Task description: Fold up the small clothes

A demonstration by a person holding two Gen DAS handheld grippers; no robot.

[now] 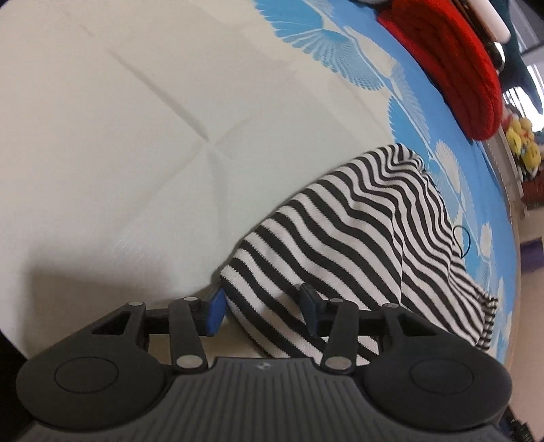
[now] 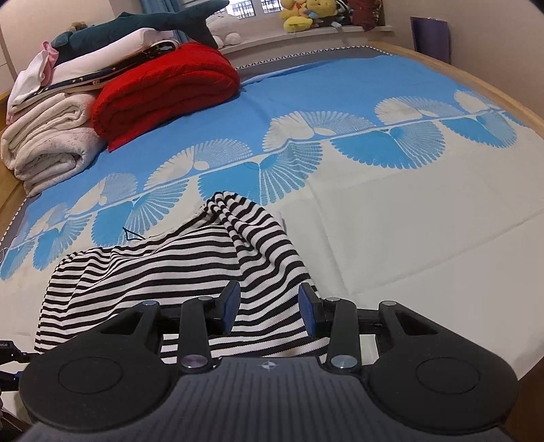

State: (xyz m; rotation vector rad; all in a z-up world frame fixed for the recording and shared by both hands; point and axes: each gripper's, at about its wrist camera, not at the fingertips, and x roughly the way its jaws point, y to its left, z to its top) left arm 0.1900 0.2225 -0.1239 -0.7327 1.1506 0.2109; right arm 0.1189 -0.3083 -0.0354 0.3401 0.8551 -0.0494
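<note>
A black-and-white striped garment (image 1: 357, 231) lies rumpled on the bed; it also shows in the right wrist view (image 2: 190, 261). My left gripper (image 1: 260, 311) is open, its blue-padded fingers either side of the garment's near edge. My right gripper (image 2: 268, 307) is open, with the striped cloth lying between its fingers. I cannot tell whether either gripper's pads touch the cloth.
The bed sheet (image 2: 408, 238) is cream with a blue fan-patterned half (image 2: 323, 95). A folded red blanket (image 2: 163, 85), white towels (image 2: 51, 139), a stack of folded clothes (image 2: 88, 61) and a plush shark (image 2: 163, 20) sit at the far side. Plush toys (image 2: 302, 13) line the window ledge.
</note>
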